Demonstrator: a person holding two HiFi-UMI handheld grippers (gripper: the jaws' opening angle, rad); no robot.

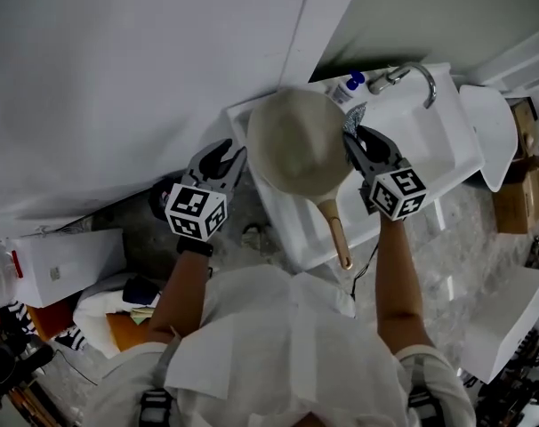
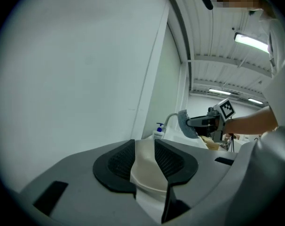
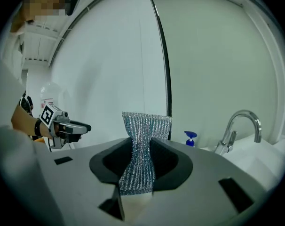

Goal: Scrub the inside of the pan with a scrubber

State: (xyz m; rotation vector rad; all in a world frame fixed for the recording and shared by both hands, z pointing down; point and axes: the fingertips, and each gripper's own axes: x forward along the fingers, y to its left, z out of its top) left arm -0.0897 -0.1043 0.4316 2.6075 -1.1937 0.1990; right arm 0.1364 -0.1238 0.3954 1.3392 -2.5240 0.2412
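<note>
Between the jaws of the right hand-held gripper (image 3: 141, 150) a silvery mesh scrubber (image 3: 146, 126) is pinched. The pads are closed on its waist, and its upper part fans out above them. The jaws of the left hand-held gripper (image 2: 145, 163) are seen standing apart, with a cream surface between the pads that is judged to be the edge of the pan (image 1: 296, 140). No firm grip on it can be made out.

In the head view the pan is seen lying over the near-left part of the white sink (image 1: 438, 149), its wooden handle (image 1: 337, 231) pointed back toward the person. The left hand-held gripper is placed at the pan's left rim. The right one is placed just beside its right rim, the scrubber raised near the edge and not laid on the pan's inner face. A soap bottle (image 1: 348, 87) and the tap (image 1: 414, 75) stand behind.

The task is judged to be at its start. The scrubber has been taken up and the pan is set at the sink, but no foam, water or rubbing contact is shown. The steadying of the pan and the whole of the scrubbing are judged to be left.
</note>
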